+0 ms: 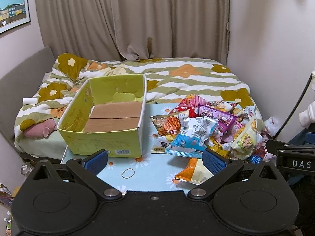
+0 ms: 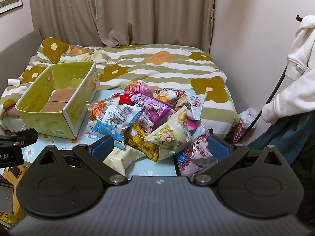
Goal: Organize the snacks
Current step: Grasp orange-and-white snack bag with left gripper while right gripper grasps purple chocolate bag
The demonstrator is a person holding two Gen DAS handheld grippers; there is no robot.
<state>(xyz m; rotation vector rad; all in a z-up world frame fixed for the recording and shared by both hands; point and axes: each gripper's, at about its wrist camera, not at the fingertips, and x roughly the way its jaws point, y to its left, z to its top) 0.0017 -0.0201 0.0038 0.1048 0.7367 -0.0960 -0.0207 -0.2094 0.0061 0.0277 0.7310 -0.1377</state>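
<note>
Blue-padded left tool (image 1: 154, 160), right tool (image 2: 160, 147) level, spread, above table (image 1: 149, 179).

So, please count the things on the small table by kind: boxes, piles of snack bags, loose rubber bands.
Cardboard box: 1
Pile of snack bags: 1; the bags overlap too much to count
Rubber band: 1
Total: 3

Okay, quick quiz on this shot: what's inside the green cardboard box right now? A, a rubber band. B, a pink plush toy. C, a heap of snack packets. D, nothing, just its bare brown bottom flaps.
D: the green cardboard box shows only bare brown flaps inside, while the snack packets lie piled beside it on the table.
</note>
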